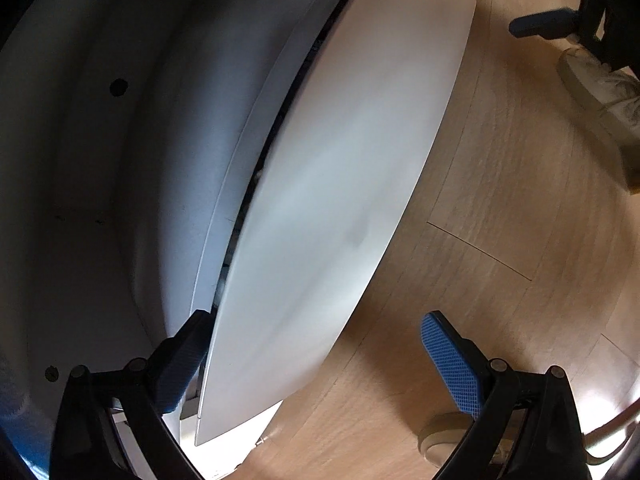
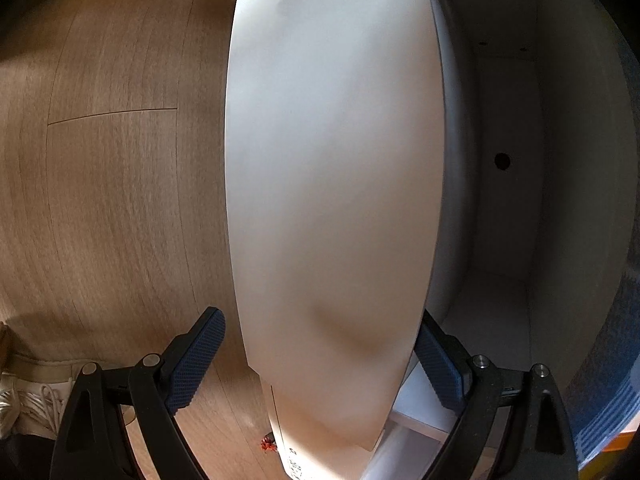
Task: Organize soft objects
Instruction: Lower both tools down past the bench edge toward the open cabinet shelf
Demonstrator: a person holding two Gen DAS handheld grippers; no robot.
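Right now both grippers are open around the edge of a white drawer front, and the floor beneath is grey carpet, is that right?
Not quite. The floor is light wood planking, not grey carpet, as the right wrist view shows. The left gripper and right gripper are indeed open around the white drawer front.

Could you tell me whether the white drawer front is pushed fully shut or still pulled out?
Pulled out. In both wrist views the white drawer front stands away from the cabinet interior, and both open grippers straddle its edge.
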